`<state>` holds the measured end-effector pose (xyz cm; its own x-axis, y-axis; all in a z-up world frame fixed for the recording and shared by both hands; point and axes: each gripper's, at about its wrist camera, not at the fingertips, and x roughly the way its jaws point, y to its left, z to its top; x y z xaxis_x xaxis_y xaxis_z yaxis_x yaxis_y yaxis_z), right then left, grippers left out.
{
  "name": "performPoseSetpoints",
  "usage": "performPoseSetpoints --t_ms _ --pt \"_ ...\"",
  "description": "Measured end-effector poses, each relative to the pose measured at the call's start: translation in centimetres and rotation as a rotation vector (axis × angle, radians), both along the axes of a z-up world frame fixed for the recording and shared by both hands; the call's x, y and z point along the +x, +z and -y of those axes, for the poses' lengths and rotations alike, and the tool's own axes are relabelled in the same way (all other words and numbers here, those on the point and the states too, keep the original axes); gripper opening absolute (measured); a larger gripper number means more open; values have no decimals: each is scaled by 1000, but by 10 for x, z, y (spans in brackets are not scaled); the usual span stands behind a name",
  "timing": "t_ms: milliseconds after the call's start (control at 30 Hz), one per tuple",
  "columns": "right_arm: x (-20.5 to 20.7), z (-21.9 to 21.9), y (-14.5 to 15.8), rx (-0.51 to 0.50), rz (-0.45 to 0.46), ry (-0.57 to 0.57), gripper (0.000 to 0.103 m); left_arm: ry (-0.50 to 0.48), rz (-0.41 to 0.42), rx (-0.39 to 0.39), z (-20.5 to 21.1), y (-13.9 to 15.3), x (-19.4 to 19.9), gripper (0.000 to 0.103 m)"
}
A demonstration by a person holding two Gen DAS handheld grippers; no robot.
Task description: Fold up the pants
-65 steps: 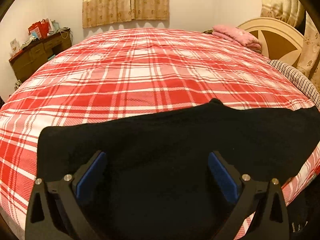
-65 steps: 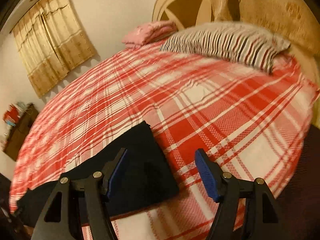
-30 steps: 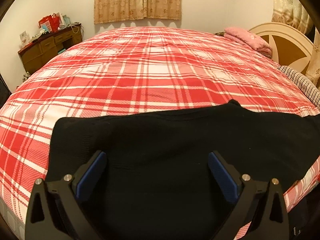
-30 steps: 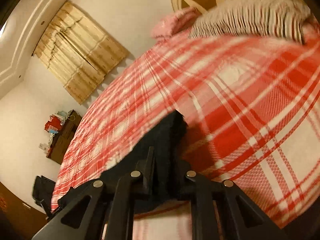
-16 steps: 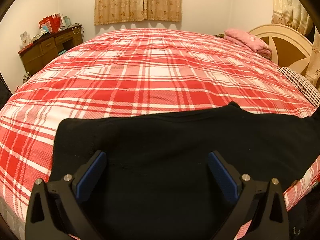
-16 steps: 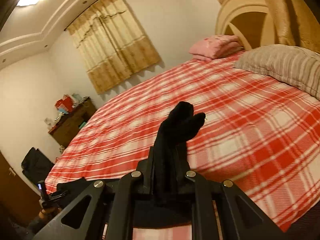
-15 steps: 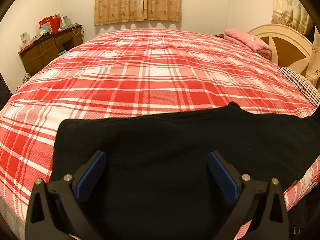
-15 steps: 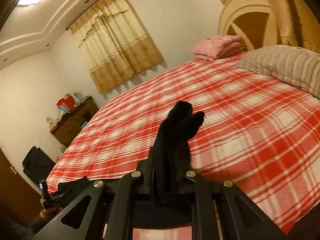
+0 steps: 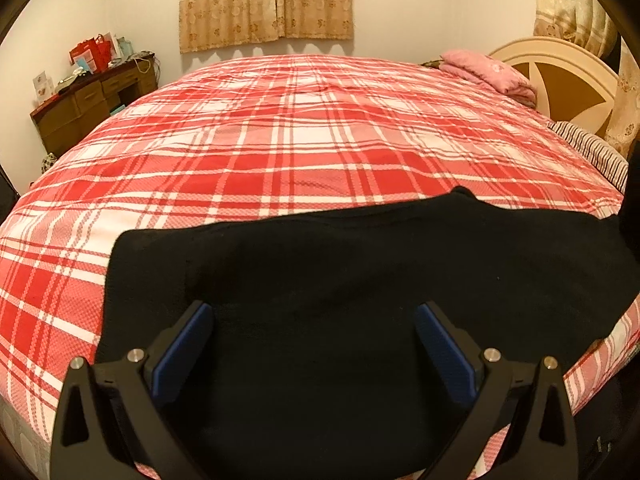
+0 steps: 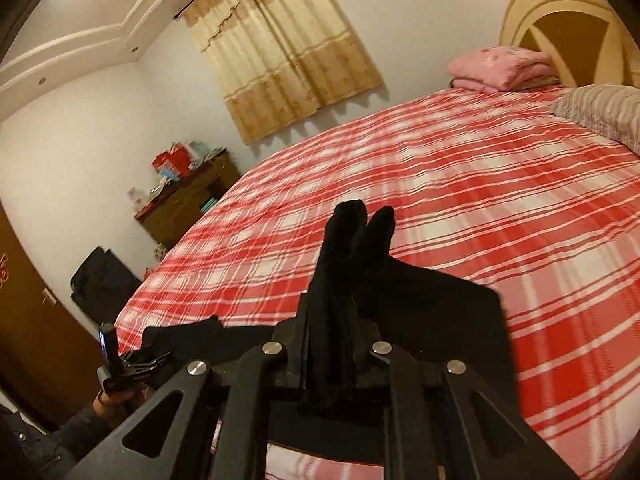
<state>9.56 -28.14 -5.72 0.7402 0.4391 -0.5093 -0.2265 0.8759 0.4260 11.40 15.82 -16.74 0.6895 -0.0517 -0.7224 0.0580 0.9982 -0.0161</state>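
Observation:
Black pants [image 9: 320,280] lie across the near edge of a bed with a red and white plaid cover [image 9: 300,140]. My left gripper [image 9: 312,344] hangs open just above their left part, blue pads wide apart, nothing between them. In the right wrist view my right gripper [image 10: 332,320] is shut on a bunched end of the pants [image 10: 352,248], which sticks up between the fingers, lifted off the bed. The rest of the pants [image 10: 440,312] trails below it. The left gripper [image 10: 120,364] shows at lower left, held by a hand.
A striped pillow [image 10: 600,112] and folded pink bedding [image 10: 504,66] lie by the cream headboard [image 9: 560,76]. A wooden dresser [image 9: 88,104] with clutter stands at the left wall. A black bag [image 10: 104,284] sits on the floor. Curtains [image 9: 264,0] hang behind the bed.
The right gripper, shut on the pant end, has risen and swung left over the bed, rolling level and dragging the cloth with it. The left gripper has stayed put and open.

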Motion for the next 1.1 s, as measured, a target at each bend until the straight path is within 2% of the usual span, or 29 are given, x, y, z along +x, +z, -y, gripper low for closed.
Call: performPoseSetpoints --t_ms 133,467,700,867,967,1033,1100 --pt "7 -28 -12 -6 -21 48 13 -10 4 10 5 0 -2 103" --pt "19 -105 -59 -156 -64 156 13 -52 18 23 22 3 -9 103" --pt "20 -138 -86 -245 -76 221 13 -133 35 -14 44 16 -17 103" --pt "25 -151 -104 -270 -111 262 14 -207 29 -58 69 24 -18 103" --pt "27 -158 -113 -288 -134 288 24 -274 17 -109 89 28 -15 103" --pt "24 -158 -110 -276 -134 309 49 -324 8 -138 105 29 -12 103" --pt "15 -155 -101 -271 -113 328 53 -377 -10 -168 119 30 -9 102"
